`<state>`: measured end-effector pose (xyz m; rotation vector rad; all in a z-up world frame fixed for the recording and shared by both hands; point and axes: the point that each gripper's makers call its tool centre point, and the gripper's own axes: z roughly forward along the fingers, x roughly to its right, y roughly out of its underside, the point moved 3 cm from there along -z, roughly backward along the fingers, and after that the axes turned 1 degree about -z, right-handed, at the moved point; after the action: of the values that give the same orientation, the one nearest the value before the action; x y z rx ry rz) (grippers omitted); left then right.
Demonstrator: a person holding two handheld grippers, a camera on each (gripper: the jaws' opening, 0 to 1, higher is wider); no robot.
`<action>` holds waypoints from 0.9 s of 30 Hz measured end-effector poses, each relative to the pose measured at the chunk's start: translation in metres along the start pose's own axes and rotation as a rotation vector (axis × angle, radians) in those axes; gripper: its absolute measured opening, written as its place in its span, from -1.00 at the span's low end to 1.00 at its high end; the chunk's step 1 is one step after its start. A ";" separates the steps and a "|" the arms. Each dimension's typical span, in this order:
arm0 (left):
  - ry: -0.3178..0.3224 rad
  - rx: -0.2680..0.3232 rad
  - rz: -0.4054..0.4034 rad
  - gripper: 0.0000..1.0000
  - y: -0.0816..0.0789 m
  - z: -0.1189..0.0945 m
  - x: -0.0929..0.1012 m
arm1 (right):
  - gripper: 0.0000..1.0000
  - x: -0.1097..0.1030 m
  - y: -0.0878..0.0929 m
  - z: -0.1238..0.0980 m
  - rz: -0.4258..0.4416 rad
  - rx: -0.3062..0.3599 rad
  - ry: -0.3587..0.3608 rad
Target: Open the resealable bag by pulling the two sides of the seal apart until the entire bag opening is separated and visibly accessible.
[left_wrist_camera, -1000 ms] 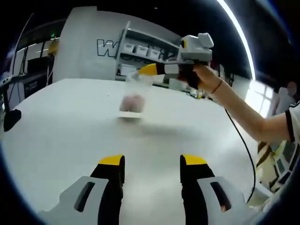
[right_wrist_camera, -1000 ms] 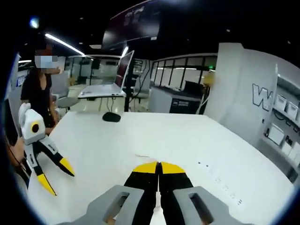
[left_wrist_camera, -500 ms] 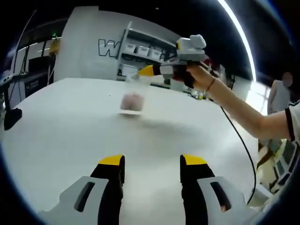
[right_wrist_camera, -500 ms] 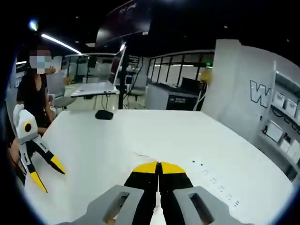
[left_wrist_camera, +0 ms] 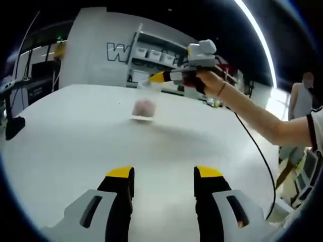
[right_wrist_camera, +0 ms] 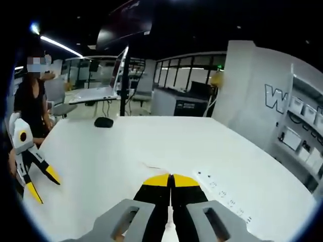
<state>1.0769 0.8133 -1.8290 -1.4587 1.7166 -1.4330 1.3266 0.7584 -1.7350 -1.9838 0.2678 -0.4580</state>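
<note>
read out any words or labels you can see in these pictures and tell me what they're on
"W": a large outlined letter on the white wall, beside the shelves; the letters after it are cut off. It shows on that wall in the right gripper view too.
Small dark marks on the table: too small to read.

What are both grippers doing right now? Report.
Left gripper: open, holding nothing.
Right gripper: shut on the top edge of the resealable bag.
</note>
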 end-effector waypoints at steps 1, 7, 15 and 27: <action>0.000 0.001 -0.001 -0.04 0.000 0.000 0.000 | -1.00 -0.001 0.000 0.000 0.002 0.000 0.000; -0.013 -0.007 -0.001 -0.04 0.001 -0.001 -0.003 | -1.00 -0.003 -0.001 0.003 -0.017 -0.014 -0.014; -0.016 -0.005 -0.003 -0.04 -0.001 -0.002 -0.005 | -1.00 0.005 -0.003 0.013 -0.035 -0.015 -0.026; -0.021 -0.023 0.011 -0.04 -0.001 0.001 -0.008 | -1.00 0.036 0.000 0.029 -0.042 -0.030 -0.005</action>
<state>1.0813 0.8206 -1.8304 -1.4695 1.7317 -1.3922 1.3714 0.7682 -1.7388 -2.0230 0.2310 -0.4779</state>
